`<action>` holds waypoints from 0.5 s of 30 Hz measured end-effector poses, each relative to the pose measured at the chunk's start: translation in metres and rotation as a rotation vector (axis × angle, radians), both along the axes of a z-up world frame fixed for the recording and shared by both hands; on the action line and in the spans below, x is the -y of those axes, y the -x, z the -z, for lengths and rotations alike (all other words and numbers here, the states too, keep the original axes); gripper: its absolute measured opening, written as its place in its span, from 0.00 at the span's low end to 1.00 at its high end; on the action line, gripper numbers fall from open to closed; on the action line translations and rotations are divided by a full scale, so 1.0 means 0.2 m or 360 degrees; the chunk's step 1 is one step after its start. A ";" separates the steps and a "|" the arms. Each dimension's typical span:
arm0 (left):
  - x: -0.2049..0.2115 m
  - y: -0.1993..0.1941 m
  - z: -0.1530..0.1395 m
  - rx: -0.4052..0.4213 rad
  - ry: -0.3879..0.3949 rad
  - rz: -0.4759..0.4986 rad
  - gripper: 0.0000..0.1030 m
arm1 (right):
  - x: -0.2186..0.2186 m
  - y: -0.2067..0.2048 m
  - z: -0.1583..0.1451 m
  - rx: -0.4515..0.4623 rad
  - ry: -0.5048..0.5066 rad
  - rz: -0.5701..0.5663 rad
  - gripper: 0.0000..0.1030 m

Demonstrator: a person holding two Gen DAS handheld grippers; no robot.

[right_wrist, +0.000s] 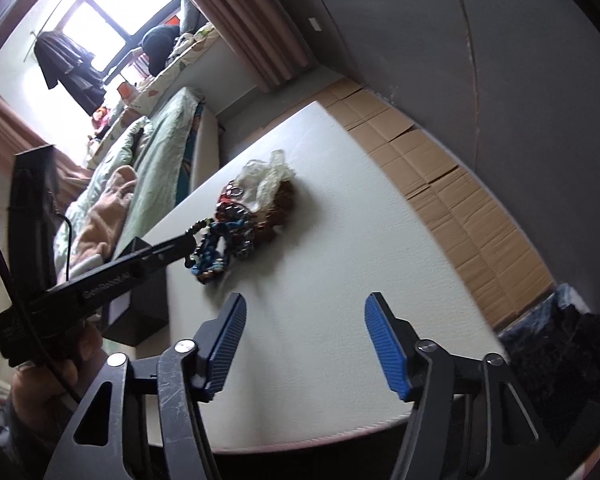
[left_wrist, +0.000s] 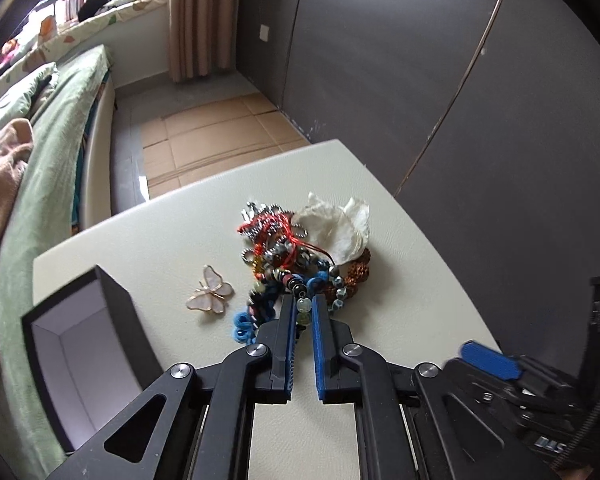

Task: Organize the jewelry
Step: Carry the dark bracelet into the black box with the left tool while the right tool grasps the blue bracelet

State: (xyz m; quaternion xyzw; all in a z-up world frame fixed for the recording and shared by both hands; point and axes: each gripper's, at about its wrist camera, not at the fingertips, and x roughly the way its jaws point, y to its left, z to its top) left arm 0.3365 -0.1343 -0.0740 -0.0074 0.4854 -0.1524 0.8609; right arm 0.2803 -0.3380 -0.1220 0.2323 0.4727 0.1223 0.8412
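two grippers: left gripper (left_wrist: 303,300) nipped on a beaded strand (left_wrist: 304,305) at the near edge of the jewelry pile (left_wrist: 288,256); right gripper (right_wrist: 304,306) spread wide, holding nothing
strand axis: running away along the fingers
box (left_wrist: 80,344): open, left of the pile
butterfly brooch (left_wrist: 211,289): between box and pile
surface: white table (left_wrist: 400,280), bedroom

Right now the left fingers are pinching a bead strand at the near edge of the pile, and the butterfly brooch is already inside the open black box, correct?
Not quite. The left gripper does pinch a bead strand at the jewelry pile, but the butterfly brooch lies on the white table, between the pile and the open black box. The left wrist view shows it.
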 end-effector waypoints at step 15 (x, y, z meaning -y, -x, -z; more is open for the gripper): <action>-0.29 0.10 -0.25 0.0100 0.0018 -0.0127 0.08 | -0.30 -0.29 0.15 -0.0239 -0.0388 -0.0072 0.44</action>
